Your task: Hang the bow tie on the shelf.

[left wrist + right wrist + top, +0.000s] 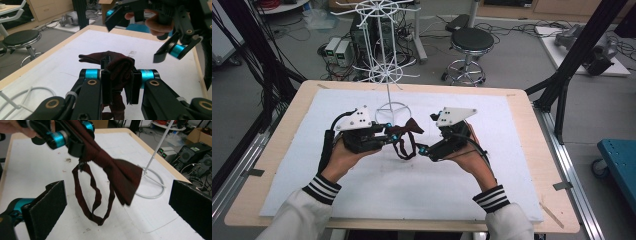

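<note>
A dark maroon bow tie (410, 127) with a hanging strap loop (404, 149) is held above the white mat. My left gripper (388, 134) is shut on one wing of it; the left gripper view has the bow tie (119, 65) pinched between the closed jaws of that gripper (120, 83). My right gripper (428, 135) stands open just right of the tie. In the right gripper view the bow tie (112, 170) and its strap loop (94, 202) hang ahead of the wide-open right gripper (121, 195), untouched by either pad, with the left gripper (72, 138) at the top left.
A white wire display stand (387, 75) rises from a ring base (393, 111) at the back of the white mat (492, 170), close behind the tie. The wooden table edge (532, 130) runs on the right. A stool (471, 42) and cables lie beyond.
</note>
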Available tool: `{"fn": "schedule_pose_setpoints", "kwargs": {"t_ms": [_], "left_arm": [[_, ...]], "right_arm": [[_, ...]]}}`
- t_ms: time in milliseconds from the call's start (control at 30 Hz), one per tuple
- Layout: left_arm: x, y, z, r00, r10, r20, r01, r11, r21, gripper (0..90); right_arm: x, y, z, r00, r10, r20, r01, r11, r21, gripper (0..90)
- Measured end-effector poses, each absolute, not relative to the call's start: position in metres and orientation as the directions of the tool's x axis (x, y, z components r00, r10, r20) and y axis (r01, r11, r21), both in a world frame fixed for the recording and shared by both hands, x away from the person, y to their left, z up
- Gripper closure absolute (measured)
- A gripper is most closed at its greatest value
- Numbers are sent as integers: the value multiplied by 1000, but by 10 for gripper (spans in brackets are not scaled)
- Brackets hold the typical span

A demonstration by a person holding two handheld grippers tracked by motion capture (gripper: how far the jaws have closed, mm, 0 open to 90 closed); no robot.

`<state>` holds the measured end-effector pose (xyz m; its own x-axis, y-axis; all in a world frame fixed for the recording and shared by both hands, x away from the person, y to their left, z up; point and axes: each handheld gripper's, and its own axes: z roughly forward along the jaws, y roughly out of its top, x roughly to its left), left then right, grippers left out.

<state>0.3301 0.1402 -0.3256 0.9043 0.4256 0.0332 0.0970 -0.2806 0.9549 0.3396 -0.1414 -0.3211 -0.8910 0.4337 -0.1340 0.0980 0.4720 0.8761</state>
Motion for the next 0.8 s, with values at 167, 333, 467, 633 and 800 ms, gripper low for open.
{"fn": "schedule_pose_setpoints", "kwargs": {"t_ms": [167,333,467,633,800], "left_arm": [[332,147,-322,902,431,34,97,-279,955,781],[336,153,-316,904,426,31,94,-269,958,781],[340,156,-311,905,426,19,104,-264,959,781],[345,157,-301,917,398,17,96,-263,960,781],[355,161,-290,916,400,17,101,-273,957,781]], "right_arm": [[330,-163,-327,-874,472,-118,104,419,902,6],[321,-182,-334,-846,516,-133,88,382,920,7],[312,-198,-343,-820,560,-119,88,329,940,6],[305,-210,-347,-800,592,-91,90,269,959,6],[297,-226,-357,-770,633,-82,83,227,970,7]]}}
